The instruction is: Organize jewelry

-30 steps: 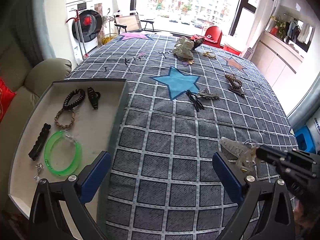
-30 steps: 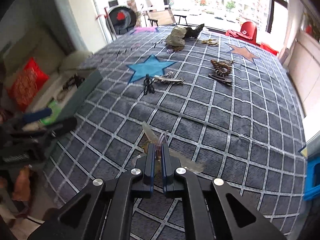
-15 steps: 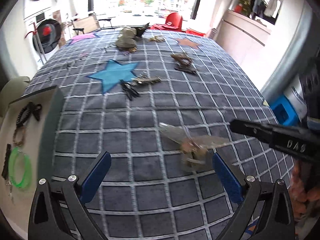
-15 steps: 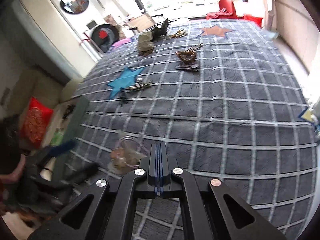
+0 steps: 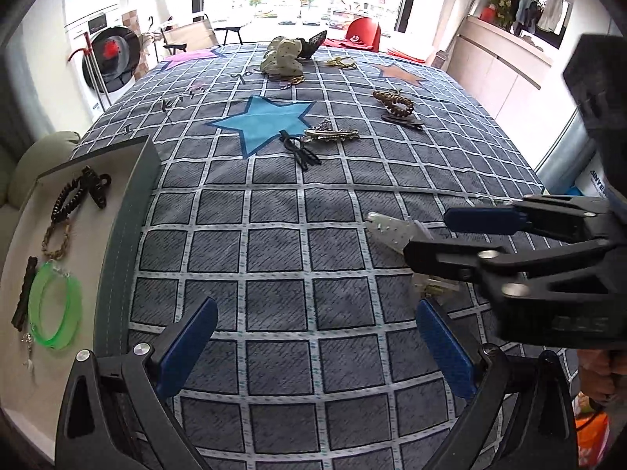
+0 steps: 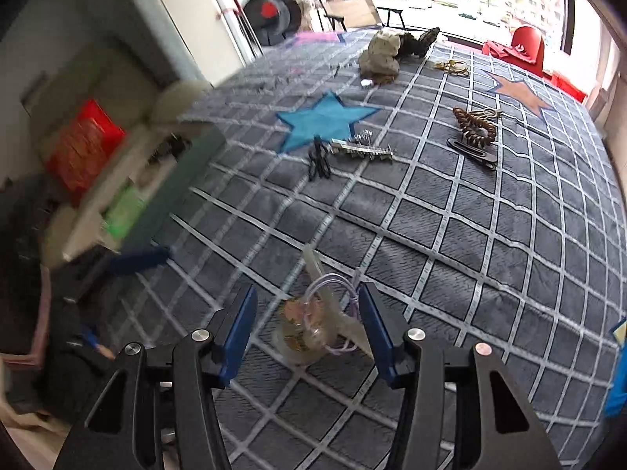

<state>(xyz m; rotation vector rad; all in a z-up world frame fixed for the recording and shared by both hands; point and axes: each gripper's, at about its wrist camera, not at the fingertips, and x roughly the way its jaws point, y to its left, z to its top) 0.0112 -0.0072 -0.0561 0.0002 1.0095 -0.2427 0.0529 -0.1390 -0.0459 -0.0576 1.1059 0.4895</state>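
A clear plastic hair clip with a thin purple loop lies on the grey checked cloth between the open jaws of my right gripper. In the left wrist view the clip is half hidden behind my right gripper. My left gripper is open and empty above bare cloth. A grey tray at the left holds a green bangle, a black coil band, a black clip and a braided band.
Farther up the cloth lie a black hair tie, a silver barrette, a brown coil band over a dark clip, a cream scrunchie pile and a gold piece. The table's right edge drops off.
My right gripper has opened and released the clear clip, which now lies on the cloth between its fingers. The left gripper has stayed open and swung back toward the tray.
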